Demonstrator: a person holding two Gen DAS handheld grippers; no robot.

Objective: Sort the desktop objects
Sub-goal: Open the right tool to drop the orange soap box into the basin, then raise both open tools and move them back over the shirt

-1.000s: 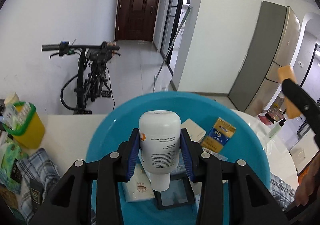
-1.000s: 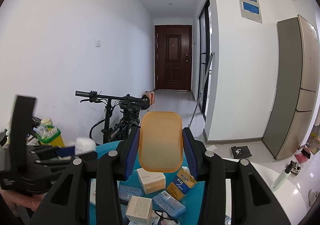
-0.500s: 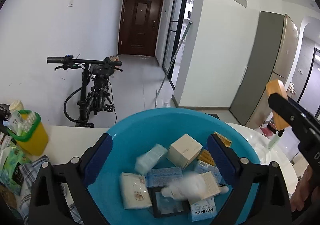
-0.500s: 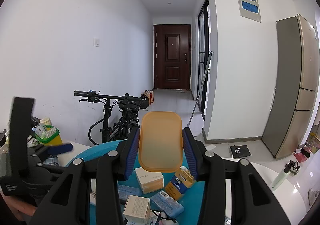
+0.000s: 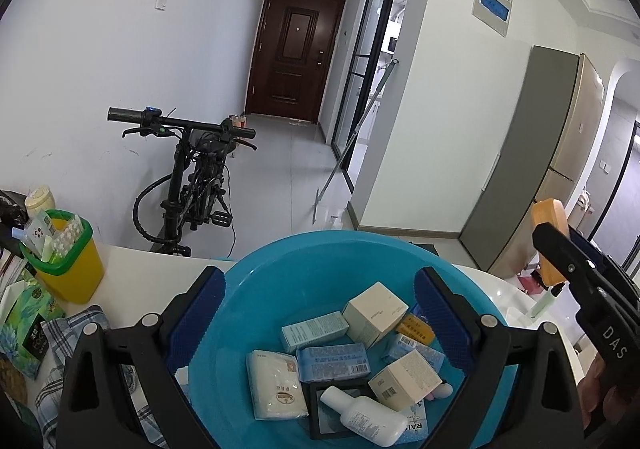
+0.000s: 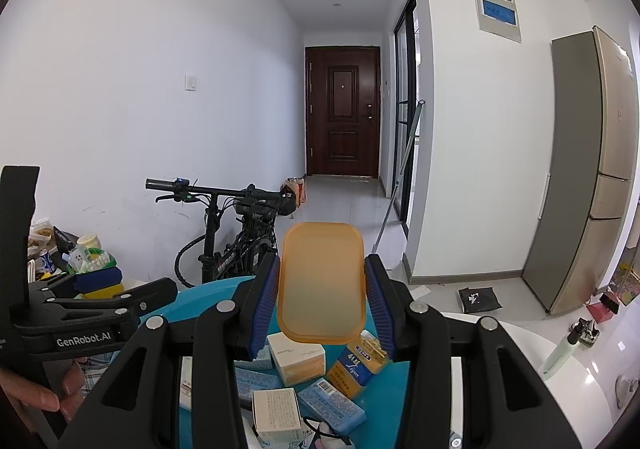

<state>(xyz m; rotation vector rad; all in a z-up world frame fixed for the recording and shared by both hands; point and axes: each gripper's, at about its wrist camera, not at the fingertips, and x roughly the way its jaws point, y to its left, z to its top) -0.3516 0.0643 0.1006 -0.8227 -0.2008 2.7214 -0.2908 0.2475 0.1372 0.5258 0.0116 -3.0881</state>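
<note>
Dropped white bottle (image 5: 362, 416) lies in basin (image 5: 280, 273); left gripper (image 5: 320, 323) spread, right gripper (image 6: 321, 295) pinches orange lid (image 6: 321, 281)

Orange lid (image 6: 322, 283) is hiding part of the basin (image 6: 208, 289); the bottle (image 5: 362, 415) is covering a black frame (image 5: 320, 423); box (image 6: 276, 415) print is reading too small.

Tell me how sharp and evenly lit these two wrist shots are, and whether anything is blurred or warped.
Left wrist view: sharp, even daylight; the white bottle in the blue basin is crisp, fisheye bends the walls and darkens the corners. Right wrist view: equally clear; the orange lid is sharp, with glare on the white tabletop at right.
</note>
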